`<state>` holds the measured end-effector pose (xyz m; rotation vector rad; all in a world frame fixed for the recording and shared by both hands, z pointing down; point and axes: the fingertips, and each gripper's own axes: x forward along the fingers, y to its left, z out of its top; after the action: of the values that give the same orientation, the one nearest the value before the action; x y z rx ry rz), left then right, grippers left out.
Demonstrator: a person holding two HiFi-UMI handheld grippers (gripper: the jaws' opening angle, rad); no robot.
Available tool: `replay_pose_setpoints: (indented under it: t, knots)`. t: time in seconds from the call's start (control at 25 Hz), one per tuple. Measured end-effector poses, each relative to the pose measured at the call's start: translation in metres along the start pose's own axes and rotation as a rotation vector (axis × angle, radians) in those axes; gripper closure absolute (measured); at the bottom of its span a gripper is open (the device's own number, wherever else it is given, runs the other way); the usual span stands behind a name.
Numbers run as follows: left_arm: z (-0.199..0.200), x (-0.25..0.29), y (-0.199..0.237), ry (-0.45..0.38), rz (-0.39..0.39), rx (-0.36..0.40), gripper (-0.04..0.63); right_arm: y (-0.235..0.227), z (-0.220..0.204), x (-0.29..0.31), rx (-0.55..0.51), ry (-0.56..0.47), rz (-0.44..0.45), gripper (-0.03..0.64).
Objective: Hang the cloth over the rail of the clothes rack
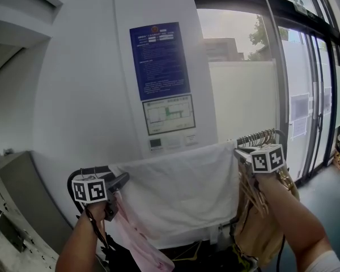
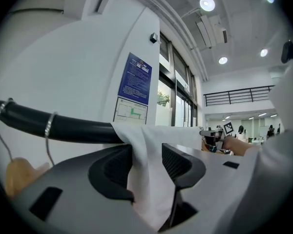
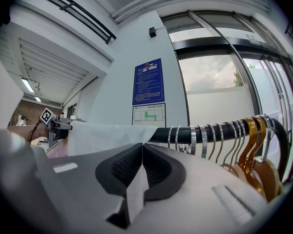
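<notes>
White wall [image 1: 73, 95] and tall window glass [image 1: 243, 89] fill the background, with a blue notice [image 1: 159, 61] on the wall above the rail. The black rail [image 2: 63, 126] runs level across the rack. The white cloth [image 1: 181, 191] hangs draped over the rail, spread between the two grippers. Below the rail's left end hangs a pink garment [image 1: 137, 239]. Metal-hooked hangers [image 3: 244, 140] crowd the rail's right end. The left gripper [image 2: 146, 152], level with the rail, has its jaws wide apart, and the cloth's edge hangs unpinched between them. The right gripper [image 3: 142, 152], beside the hangers at the rail, has its jaws closed tight on a corner of the cloth.
</notes>
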<state>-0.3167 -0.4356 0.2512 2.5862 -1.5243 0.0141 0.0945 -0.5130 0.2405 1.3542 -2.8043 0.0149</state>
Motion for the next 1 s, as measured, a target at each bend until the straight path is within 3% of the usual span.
replay_pose_setpoints:
  t: [0.08, 0.12, 0.2, 0.52, 0.76, 1.0]
  knots:
    - [0.001, 0.002, 0.0, -0.006, -0.015, 0.003, 0.425, 0.001, 0.0, 0.002, -0.002, 0.001, 0.002, 0.609]
    - [0.003, 0.001, 0.003, -0.022, -0.01, 0.016, 0.51, 0.001, -0.001, 0.003, -0.003, 0.002, 0.003, 0.609]
    - [0.005, -0.003, 0.005, -0.058, -0.017, 0.024, 0.571, 0.0, -0.002, 0.004, -0.006, 0.007, 0.0, 0.609]
    - [0.03, -0.025, -0.008, -0.112, -0.1, -0.043, 0.577, -0.011, 0.009, -0.001, -0.049, 0.008, -0.072, 0.613]
    - [0.046, -0.04, 0.002, -0.126, -0.102, -0.076, 0.575, -0.001, 0.034, -0.003, -0.089, -0.016, -0.062, 0.612]
    - [0.045, -0.052, 0.022, -0.139, -0.07, -0.119, 0.571, -0.002, 0.032, 0.002, -0.073, -0.011, -0.061, 0.612]
